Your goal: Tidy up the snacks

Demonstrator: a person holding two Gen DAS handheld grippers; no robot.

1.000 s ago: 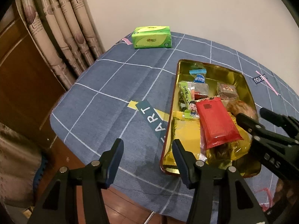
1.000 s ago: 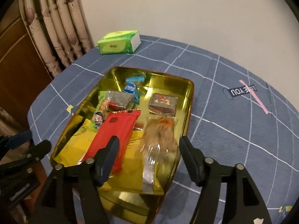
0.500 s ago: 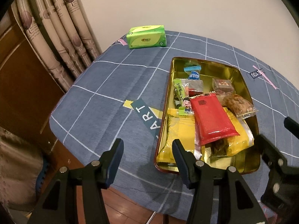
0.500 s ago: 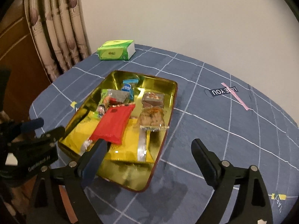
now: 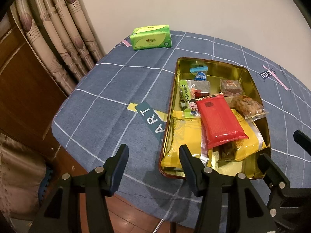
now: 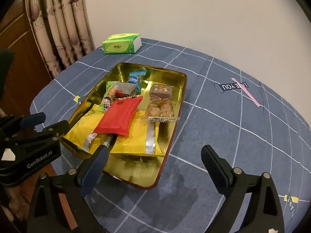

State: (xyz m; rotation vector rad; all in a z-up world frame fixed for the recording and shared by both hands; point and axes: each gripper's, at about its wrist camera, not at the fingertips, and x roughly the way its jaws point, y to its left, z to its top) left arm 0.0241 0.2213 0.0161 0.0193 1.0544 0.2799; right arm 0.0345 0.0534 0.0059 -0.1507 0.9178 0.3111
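Note:
A gold tin tray sits on the blue checked tablecloth and holds several snacks. A red packet lies on top of yellow packets, with a clear biscuit bag and a brown square cake beside it. My left gripper hovers open at the tray's near left corner, with only cloth between its fingers. My right gripper hangs over the tray's near right corner. Its jaws are opening wide and nothing is between them. The red packet lies ahead of it.
A green tissue pack lies at the table's far edge near the curtains. The table's rounded edge drops to a wooden floor just below the left gripper. Bare cloth stretches to the right of the tray.
The right gripper has drawn back from over the tray and spread its jaws wide. The clear biscuit bag that lay between them now rests in the tray. The left gripper has stayed put.

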